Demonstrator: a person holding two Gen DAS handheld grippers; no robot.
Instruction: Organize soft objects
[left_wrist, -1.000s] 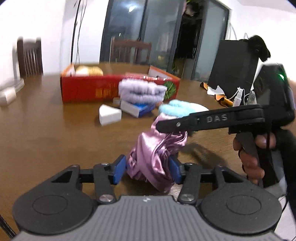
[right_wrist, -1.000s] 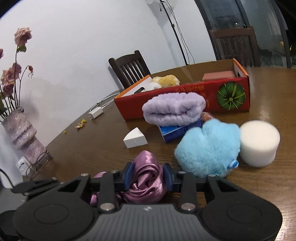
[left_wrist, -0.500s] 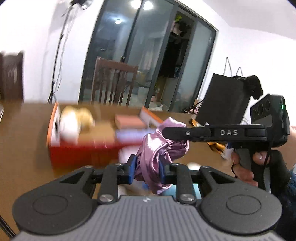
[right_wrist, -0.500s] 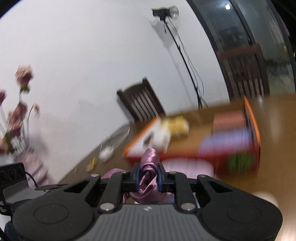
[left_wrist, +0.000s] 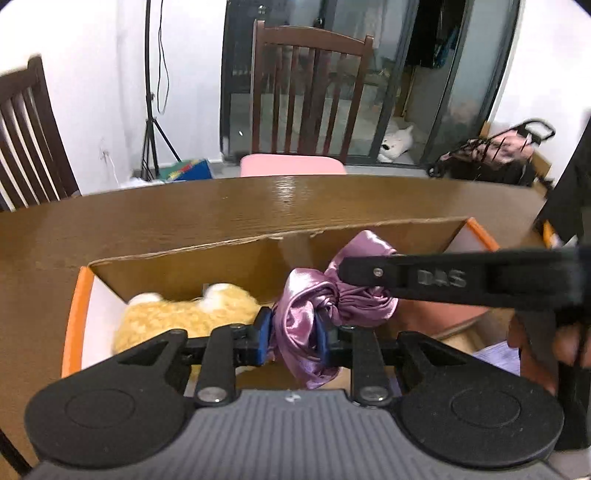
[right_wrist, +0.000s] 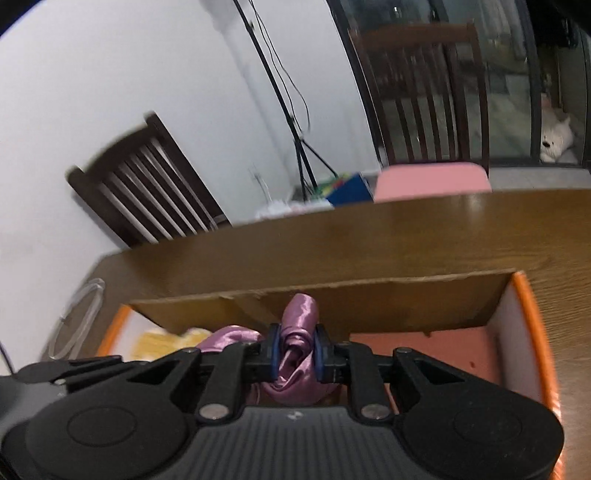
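Observation:
Both grippers hold one pink satin cloth (left_wrist: 295, 325) above the open cardboard box (left_wrist: 258, 240). My left gripper (left_wrist: 293, 332) is shut on one end of it. My right gripper (right_wrist: 295, 349) is shut on the other end (right_wrist: 297, 332), and it shows from the side in the left wrist view (left_wrist: 369, 273). A yellow plush toy (left_wrist: 184, 317) lies in the box's left part, also seen in the right wrist view (right_wrist: 162, 338). A pinkish-red sponge block (right_wrist: 421, 350) lies in the box's right part.
The box stands on a brown wooden table (left_wrist: 147, 221) and has orange side edges (right_wrist: 535, 332). A chair with a pink seat (left_wrist: 291, 166) stands beyond the far table edge, another dark chair (right_wrist: 147, 184) at the left. A clear cable (right_wrist: 77, 317) lies left of the box.
Both grippers have lifted the satin cloth off the table and carried it forward over the open box. The towel, blue plush and sponges on the table have dropped out of view.

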